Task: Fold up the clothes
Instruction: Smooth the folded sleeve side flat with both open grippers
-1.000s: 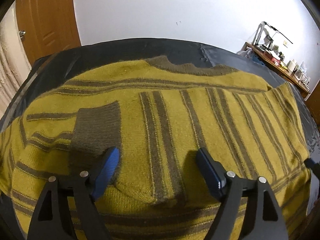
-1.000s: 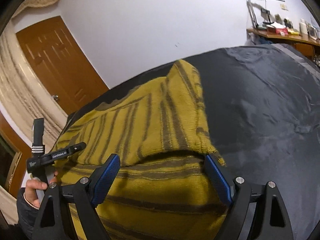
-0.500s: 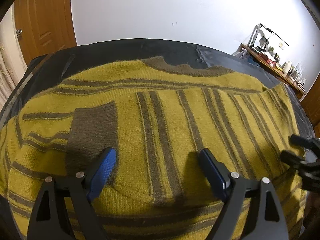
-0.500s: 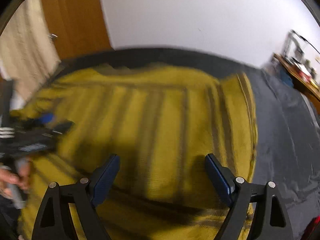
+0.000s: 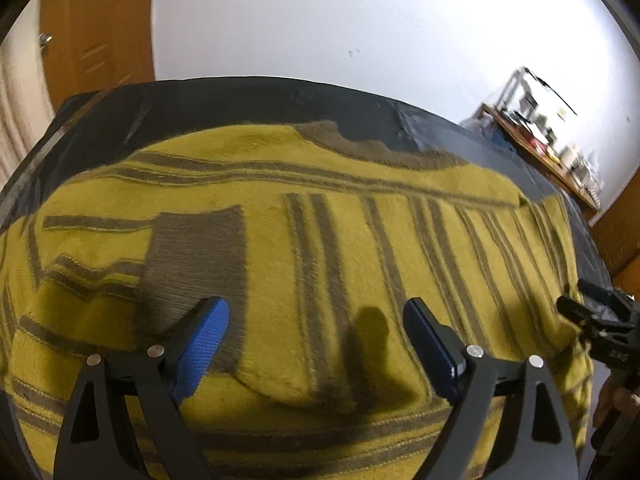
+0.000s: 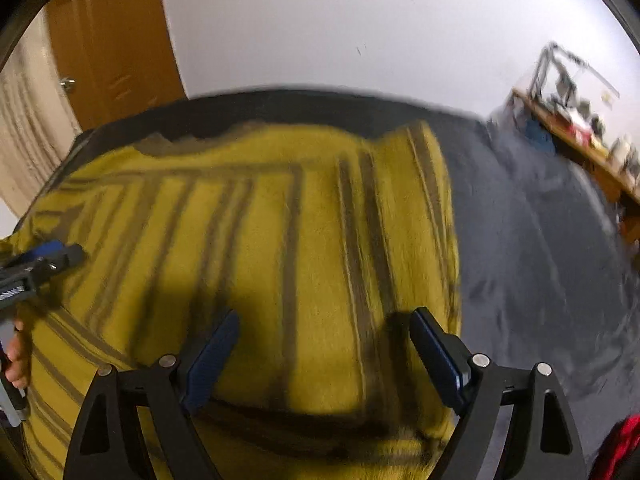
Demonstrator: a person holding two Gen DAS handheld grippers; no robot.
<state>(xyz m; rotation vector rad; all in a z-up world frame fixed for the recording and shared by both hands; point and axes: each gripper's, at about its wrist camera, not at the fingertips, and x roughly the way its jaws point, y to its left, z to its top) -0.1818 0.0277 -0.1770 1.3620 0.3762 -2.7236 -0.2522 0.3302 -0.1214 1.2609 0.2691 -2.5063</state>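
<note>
Two hand-held grippers, left (image 5: 316,344) & right (image 6: 324,352), gape wide w/ nothing pinched; left's jaws have just been opening. Sweater (image 5: 320,248) lies flat on the bed (image 6: 520,240) right under both. Knit's soft, floppy, prob. stretchy, so pinch the near hem, not mid-cloth.
</note>
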